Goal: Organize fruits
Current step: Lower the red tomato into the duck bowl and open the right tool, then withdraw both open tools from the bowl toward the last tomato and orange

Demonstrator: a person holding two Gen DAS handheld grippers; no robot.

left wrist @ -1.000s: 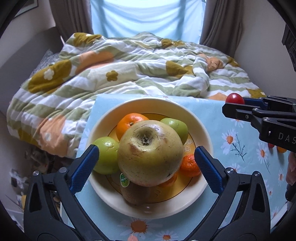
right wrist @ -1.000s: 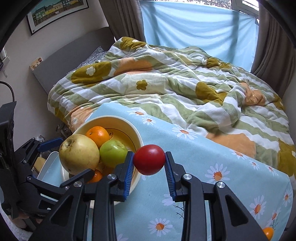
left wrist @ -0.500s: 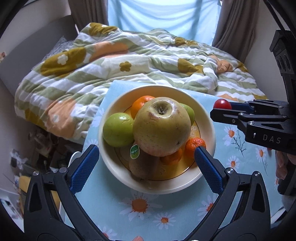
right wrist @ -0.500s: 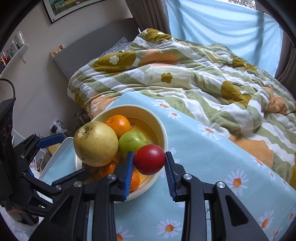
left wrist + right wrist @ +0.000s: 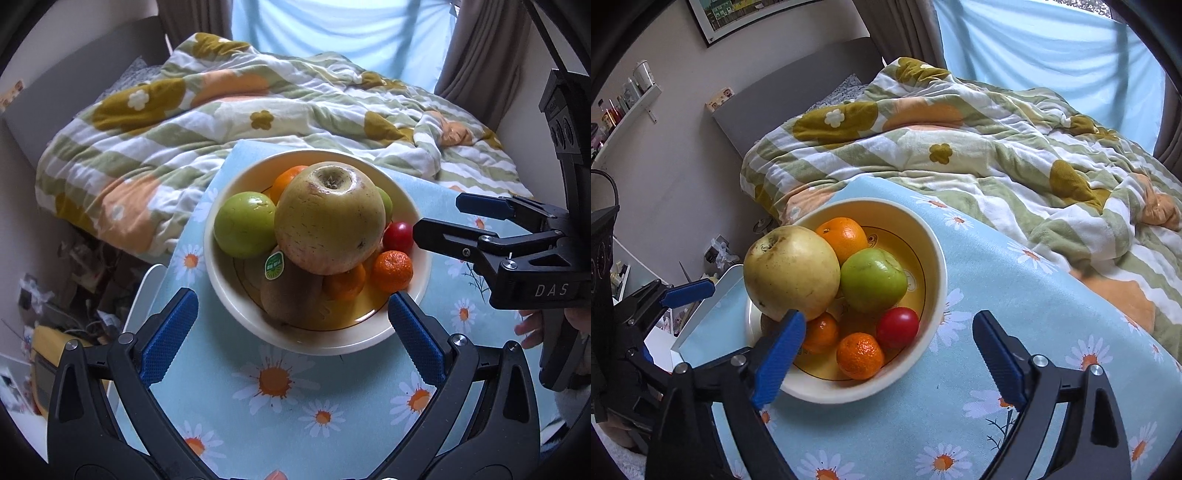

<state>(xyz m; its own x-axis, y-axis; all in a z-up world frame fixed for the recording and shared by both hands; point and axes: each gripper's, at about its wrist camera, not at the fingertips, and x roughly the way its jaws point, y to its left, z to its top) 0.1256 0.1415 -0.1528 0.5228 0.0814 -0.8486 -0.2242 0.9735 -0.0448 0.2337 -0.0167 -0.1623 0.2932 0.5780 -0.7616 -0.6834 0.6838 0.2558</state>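
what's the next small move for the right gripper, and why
Probably lift the right gripper straight up and back. Its jaws have just been opening; the small red tomato now rests free in the cream ceramic bowl, and one pad sits close to the large yellow pear.

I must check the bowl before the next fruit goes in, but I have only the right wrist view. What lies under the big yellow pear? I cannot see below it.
Observer: A brown kiwi lies under the pear, on the floor of the bowl. It carries a green sticker.
Operator: Is there any fruit behind the pear, on the side away from my camera?
Observer: Yes, a second green apple sits there, beside the pear and against the bowl's wall.
Operator: And the left gripper, does it hold something?
Observer: No. The left gripper is open; its jaws stand wide apart and grip nothing.
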